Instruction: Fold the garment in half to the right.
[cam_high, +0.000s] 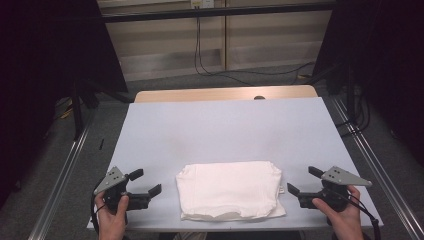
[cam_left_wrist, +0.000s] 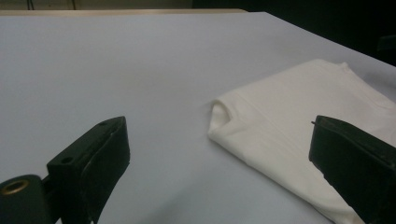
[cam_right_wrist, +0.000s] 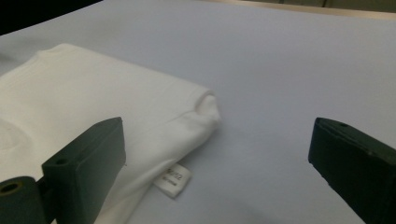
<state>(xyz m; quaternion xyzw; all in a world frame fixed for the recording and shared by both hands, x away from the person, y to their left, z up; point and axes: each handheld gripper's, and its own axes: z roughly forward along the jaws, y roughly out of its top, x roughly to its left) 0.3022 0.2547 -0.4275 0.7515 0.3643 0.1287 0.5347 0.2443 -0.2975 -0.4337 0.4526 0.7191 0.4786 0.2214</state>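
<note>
A folded white garment (cam_high: 230, 190) lies flat near the front edge of the pale table (cam_high: 225, 130). My left gripper (cam_high: 145, 183) rests open just left of it, a small gap from the cloth's left edge. My right gripper (cam_high: 304, 180) stands open just right of it, close to the right edge. In the left gripper view the garment (cam_left_wrist: 299, 116) lies ahead to the right, partly behind the right jaw, and the left gripper (cam_left_wrist: 219, 154) holds nothing. In the right gripper view the garment (cam_right_wrist: 93, 102) lies to the left with a small white label (cam_right_wrist: 176, 179) at its edge, and the right gripper (cam_right_wrist: 217, 158) is empty.
A wooden table edge (cam_high: 225, 93) shows beyond the pale top. Metal rails (cam_high: 65, 170) run along both sides on a grey floor. Black cables (cam_high: 240, 72) trail across the floor at the back, and dark curtains hang at either side.
</note>
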